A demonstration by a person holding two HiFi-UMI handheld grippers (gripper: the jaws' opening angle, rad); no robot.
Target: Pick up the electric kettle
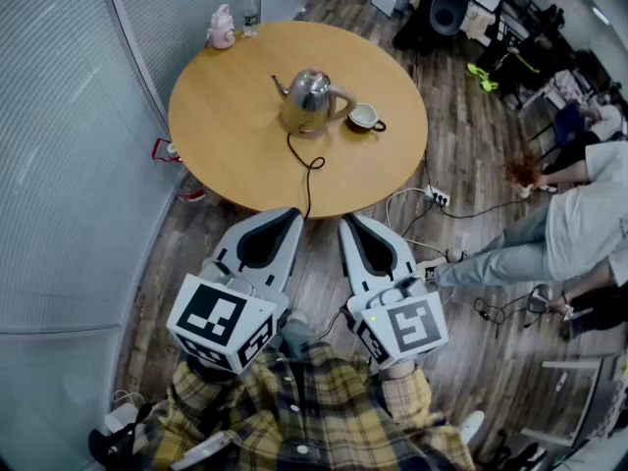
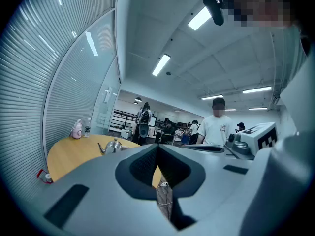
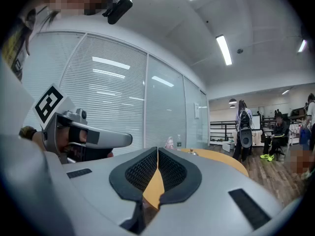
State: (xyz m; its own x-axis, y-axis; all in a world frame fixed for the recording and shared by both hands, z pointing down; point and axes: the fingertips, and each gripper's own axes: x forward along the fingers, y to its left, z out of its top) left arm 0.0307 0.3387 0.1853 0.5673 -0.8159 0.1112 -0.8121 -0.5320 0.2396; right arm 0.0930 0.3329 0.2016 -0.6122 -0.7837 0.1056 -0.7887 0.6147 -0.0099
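The steel electric kettle (image 1: pixel 310 96) stands near the middle of the round wooden table (image 1: pixel 226 135), its black cord (image 1: pixel 307 170) trailing to the near edge. It also shows small at the left in the left gripper view, as the kettle (image 2: pixel 114 145). My left gripper (image 1: pixel 294 214) and right gripper (image 1: pixel 348 221) hover side by side in front of the table's near edge, well short of the kettle. Both are shut with nothing between the jaws, as seen from the left gripper (image 2: pixel 157 145) and the right gripper (image 3: pixel 157 150).
A white cup (image 1: pixel 365 117) sits just right of the kettle. A pink bottle (image 1: pixel 222 27) and a water bottle (image 1: pixel 251 13) stand at the far edge. A glass wall curves along the left. A power strip (image 1: pixel 439 197) and a seated person (image 1: pixel 579 214) are on the floor at right.
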